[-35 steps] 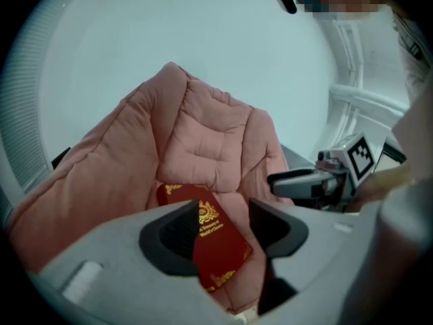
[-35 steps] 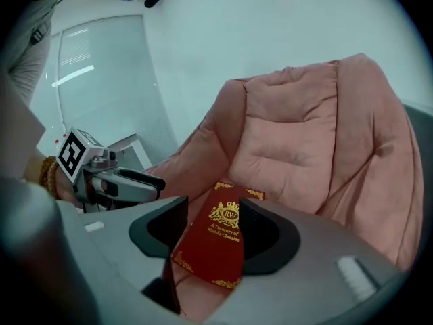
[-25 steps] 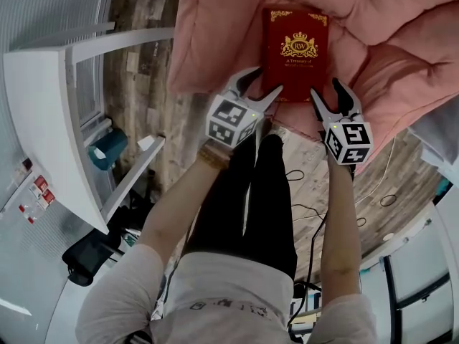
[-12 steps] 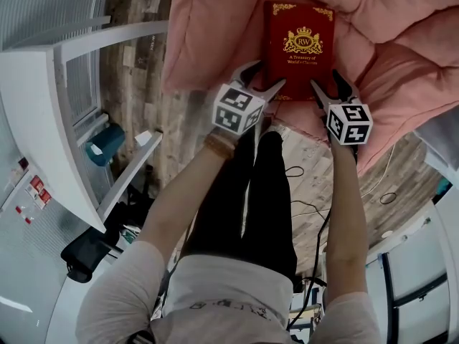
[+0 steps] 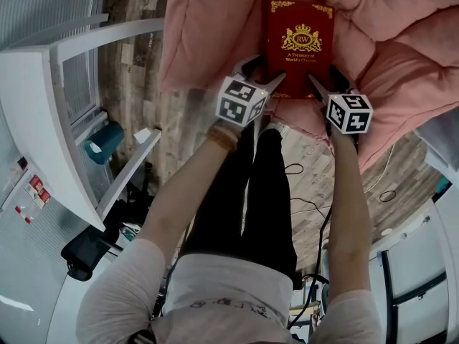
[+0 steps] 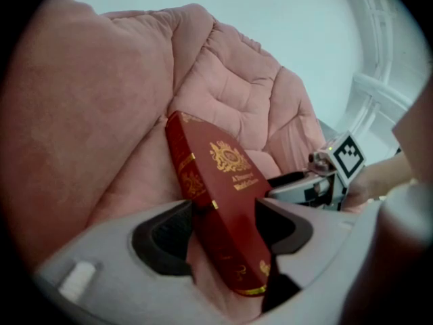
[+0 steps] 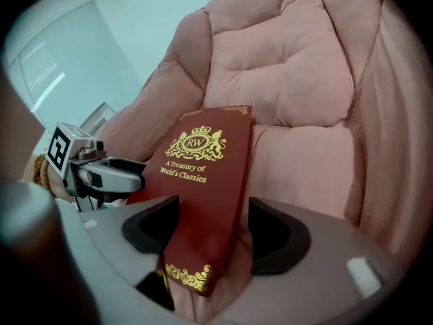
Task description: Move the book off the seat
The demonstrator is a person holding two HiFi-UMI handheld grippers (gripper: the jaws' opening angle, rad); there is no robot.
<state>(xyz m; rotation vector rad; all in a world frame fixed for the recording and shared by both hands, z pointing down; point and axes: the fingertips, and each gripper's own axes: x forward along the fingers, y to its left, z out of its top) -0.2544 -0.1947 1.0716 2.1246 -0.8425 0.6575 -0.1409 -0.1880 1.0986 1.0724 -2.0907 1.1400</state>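
A dark red book with gold print lies flat on the pink cushioned seat. My left gripper is at the book's near left corner and my right gripper is at its near right corner. In the left gripper view the spine corner of the book sits between the wide jaws of the left gripper. In the right gripper view the other corner of the book sits between the jaws of the right gripper. Both pairs of jaws have just been opening and stand open, not clamped.
A white desk stands at the left with a teal cup beside it. The floor is wood planks, with cables lying near the person's legs. The seat's puffy cushions rise around and behind the book.
Both grippers have sunk toward the seat and slid forward, so the book's near corners now lie between their jaws. The jaws have spread wider. The book has not moved.
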